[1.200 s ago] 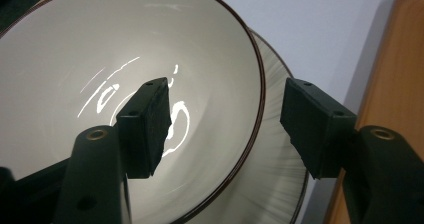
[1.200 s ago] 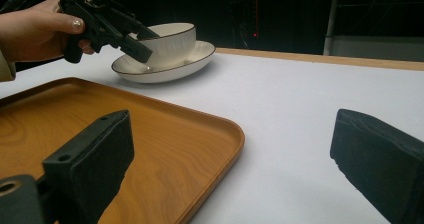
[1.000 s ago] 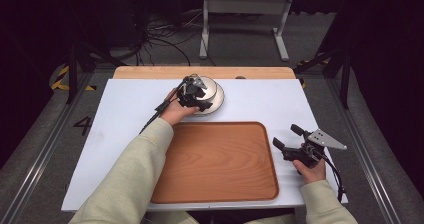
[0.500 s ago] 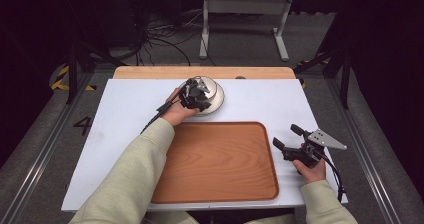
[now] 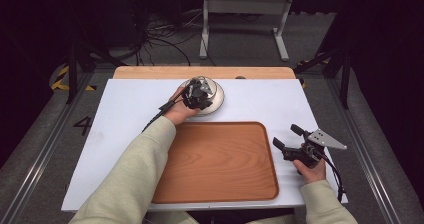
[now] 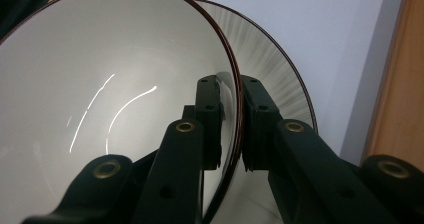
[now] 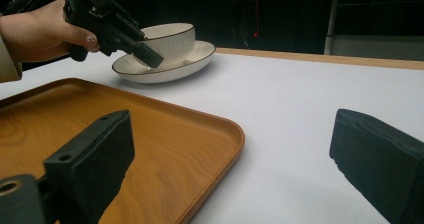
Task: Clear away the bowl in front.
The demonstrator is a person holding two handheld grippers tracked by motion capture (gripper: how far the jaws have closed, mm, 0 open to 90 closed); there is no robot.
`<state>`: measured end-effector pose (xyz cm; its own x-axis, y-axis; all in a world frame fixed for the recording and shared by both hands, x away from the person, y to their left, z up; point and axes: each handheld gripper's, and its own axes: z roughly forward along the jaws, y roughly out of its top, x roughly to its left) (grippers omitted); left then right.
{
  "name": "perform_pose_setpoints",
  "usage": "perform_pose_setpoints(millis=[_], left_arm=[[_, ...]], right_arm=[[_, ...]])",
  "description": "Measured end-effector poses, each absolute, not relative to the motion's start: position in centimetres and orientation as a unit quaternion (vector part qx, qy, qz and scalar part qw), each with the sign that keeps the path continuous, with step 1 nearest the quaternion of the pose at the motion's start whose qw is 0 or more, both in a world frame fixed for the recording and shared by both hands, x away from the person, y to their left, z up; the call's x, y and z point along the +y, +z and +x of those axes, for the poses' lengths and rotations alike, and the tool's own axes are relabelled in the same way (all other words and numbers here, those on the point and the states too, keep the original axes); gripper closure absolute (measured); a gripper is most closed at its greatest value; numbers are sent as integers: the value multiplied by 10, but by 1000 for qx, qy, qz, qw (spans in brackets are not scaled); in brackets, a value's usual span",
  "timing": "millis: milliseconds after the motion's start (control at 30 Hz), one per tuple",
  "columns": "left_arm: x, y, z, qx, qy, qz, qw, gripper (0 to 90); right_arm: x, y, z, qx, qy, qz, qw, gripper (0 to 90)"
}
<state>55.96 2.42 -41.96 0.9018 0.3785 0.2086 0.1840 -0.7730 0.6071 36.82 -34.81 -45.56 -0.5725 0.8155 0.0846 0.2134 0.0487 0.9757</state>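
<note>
A white bowl (image 5: 209,86) with a dark rim stands on a white ribbed plate (image 5: 216,105) at the back of the table. My left gripper (image 5: 200,97) reaches over it from the left. Its jaws have just been closing, with the bowl's rim between them. In the left gripper view the left gripper (image 6: 231,90) pinches the wall of the bowl (image 6: 100,84), one pad inside and one outside, above the plate (image 6: 280,69). My right gripper (image 5: 286,136) rests open on the table right of the wooden tray (image 5: 220,164), nothing between its jaws.
The white tabletop (image 5: 125,114) has a wooden strip (image 5: 150,72) along its far edge. The right gripper view shows the tray's corner (image 7: 220,129) close to the right gripper (image 7: 232,121), and the bowl (image 7: 170,39) farther off. Cables and a metal stand (image 5: 240,14) lie on the floor behind.
The left hand has shifted slightly at the bowl, settling the gripper onto its rim. The right hand, the tray and the plate have stayed where they were.
</note>
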Motion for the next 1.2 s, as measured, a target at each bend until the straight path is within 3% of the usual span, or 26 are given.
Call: perform_pose_setpoints(millis=[767, 1200], left_arm=[[11, -412, 557, 131, 177, 942, 254, 823], [11, -397, 547, 124, 172, 943, 257, 817]], right_arm=[[-348, -456, 368, 673, 576, 384, 259, 47], [-348, -456, 368, 674, 575, 384, 261, 43]])
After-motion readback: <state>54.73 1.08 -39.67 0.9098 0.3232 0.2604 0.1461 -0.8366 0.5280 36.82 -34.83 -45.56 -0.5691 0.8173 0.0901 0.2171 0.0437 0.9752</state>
